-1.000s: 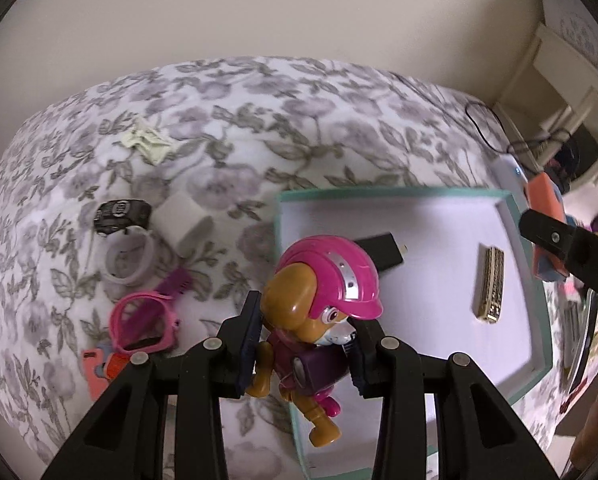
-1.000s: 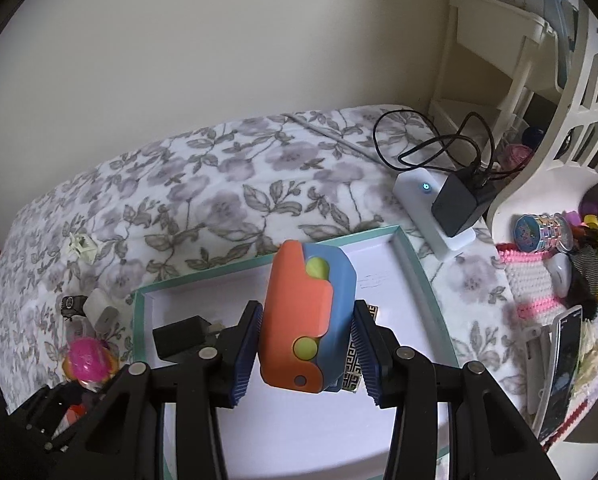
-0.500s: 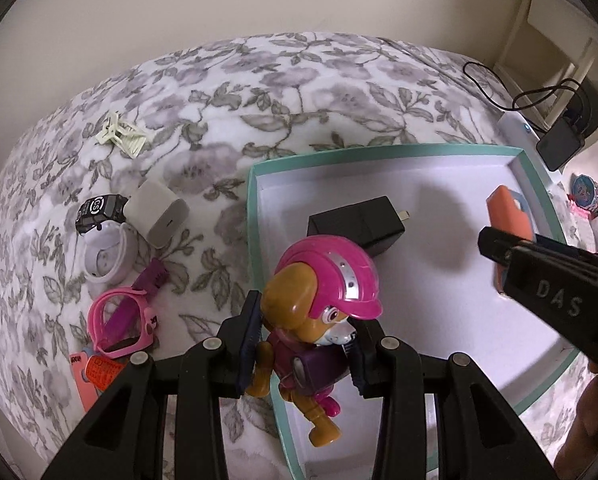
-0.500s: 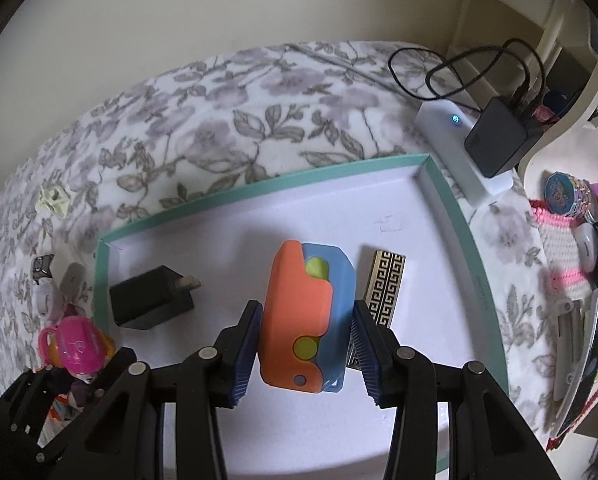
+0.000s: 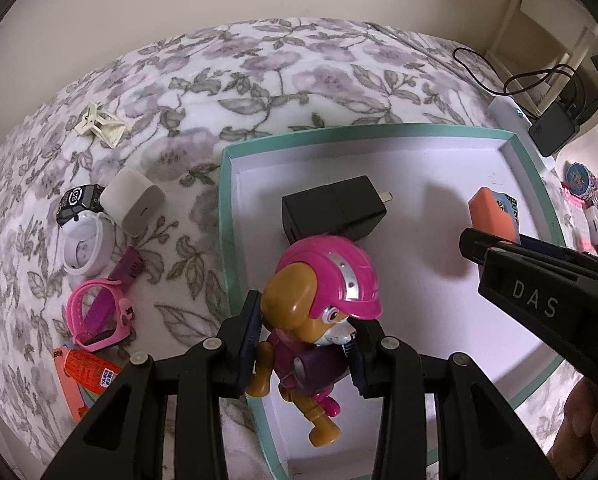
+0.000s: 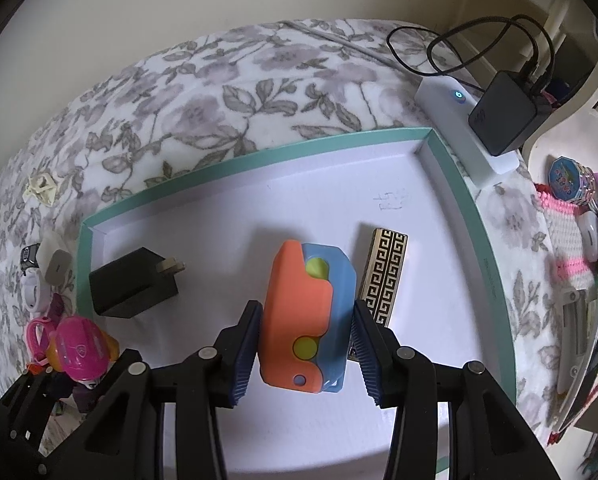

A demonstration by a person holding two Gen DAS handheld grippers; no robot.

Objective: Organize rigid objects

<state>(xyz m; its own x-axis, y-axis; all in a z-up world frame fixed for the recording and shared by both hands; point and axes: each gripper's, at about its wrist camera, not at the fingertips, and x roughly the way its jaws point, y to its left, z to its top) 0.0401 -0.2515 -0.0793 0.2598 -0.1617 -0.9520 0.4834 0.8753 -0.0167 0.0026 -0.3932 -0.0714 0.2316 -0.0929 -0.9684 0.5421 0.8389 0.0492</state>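
My left gripper (image 5: 305, 344) is shut on a toy dog with a pink helmet (image 5: 319, 300), held over the near left corner of a teal-rimmed white tray (image 5: 223, 216). My right gripper (image 6: 305, 350) is shut on an orange and blue block toy (image 6: 303, 312), low over the tray (image 6: 259, 160) floor. In the tray lie a black charger (image 6: 133, 284) and a gold patterned bar (image 6: 383, 276) just right of the block toy. The left wrist view shows the right gripper's black body (image 5: 539, 300) with the block toy (image 5: 493, 214) beyond it.
On the floral bedspread left of the tray lie a white charger (image 5: 133, 200), a white ring case (image 5: 85, 248), a black watch (image 5: 77, 200), a pink watch (image 5: 99, 316), an orange pack (image 5: 85, 372) and a cream clip (image 5: 101, 126). A power strip with black adapter (image 6: 503, 116) sits beside the tray's right corner.
Both grippers have come down toward the tray with their toys still held. The right gripper's block toy now sits lower, beside the gold bar.
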